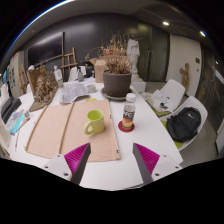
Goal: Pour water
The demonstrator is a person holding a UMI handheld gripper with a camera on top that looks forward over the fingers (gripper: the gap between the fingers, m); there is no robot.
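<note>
A yellow-green mug [94, 122] stands on a beige runner [72, 130] on the white table [150, 135]. Just right of the mug is a dark bottle [128, 115] with a red label and a pale cap. My gripper [112, 160] hovers above the near part of the table, well short of both. Its fingers, with magenta pads [76, 156], stand wide apart with only bare table and the runner's corner between them.
A large grey pot with dried branches [117, 78] sits beyond the mug. Cups and clutter [76, 92] lie at the back left. A black bag [184, 124] rests on a chair at the right. Papers [16, 124] lie at the left edge.
</note>
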